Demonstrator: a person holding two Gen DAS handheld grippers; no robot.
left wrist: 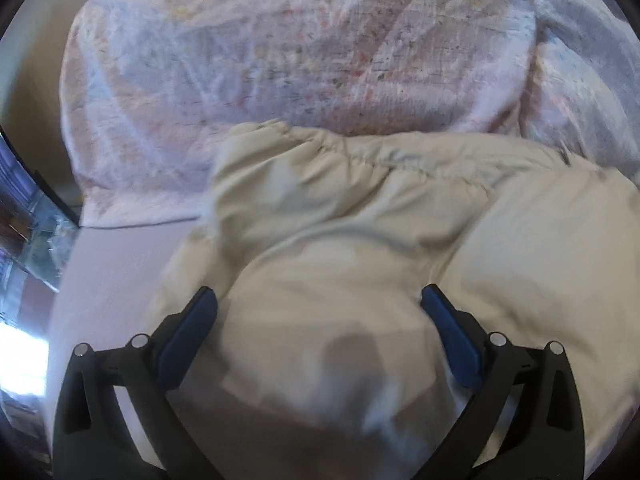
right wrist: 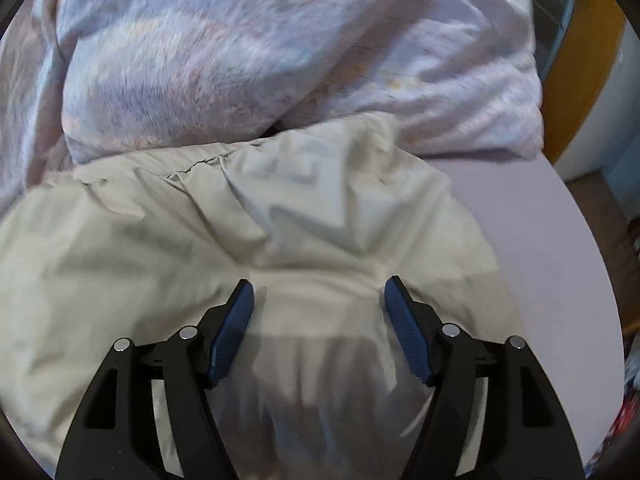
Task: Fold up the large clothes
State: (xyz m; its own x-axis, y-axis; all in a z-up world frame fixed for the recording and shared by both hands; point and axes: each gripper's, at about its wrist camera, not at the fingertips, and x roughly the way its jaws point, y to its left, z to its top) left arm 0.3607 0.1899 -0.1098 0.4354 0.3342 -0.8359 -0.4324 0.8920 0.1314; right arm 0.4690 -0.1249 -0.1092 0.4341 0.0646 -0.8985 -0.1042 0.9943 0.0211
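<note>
1. Left wrist view: our left hand-held gripper (left wrist: 318, 304) stands with its jaws wide apart above the cream garment (left wrist: 360, 216), and we see no fabric pinched between the blue pads (left wrist: 192, 328).
2. Right wrist view: our right hand-held gripper (right wrist: 319, 296) is likewise spread over the same cream garment (right wrist: 168, 240), gripping nothing.
3. We see the garment lying crumpled on the pale bed (right wrist: 552, 248), just in front of a patterned duvet (left wrist: 280, 52).

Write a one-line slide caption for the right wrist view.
Right claw open above a rumpled cream garment on a lilac surface, patterned bedding bunched behind.
</note>
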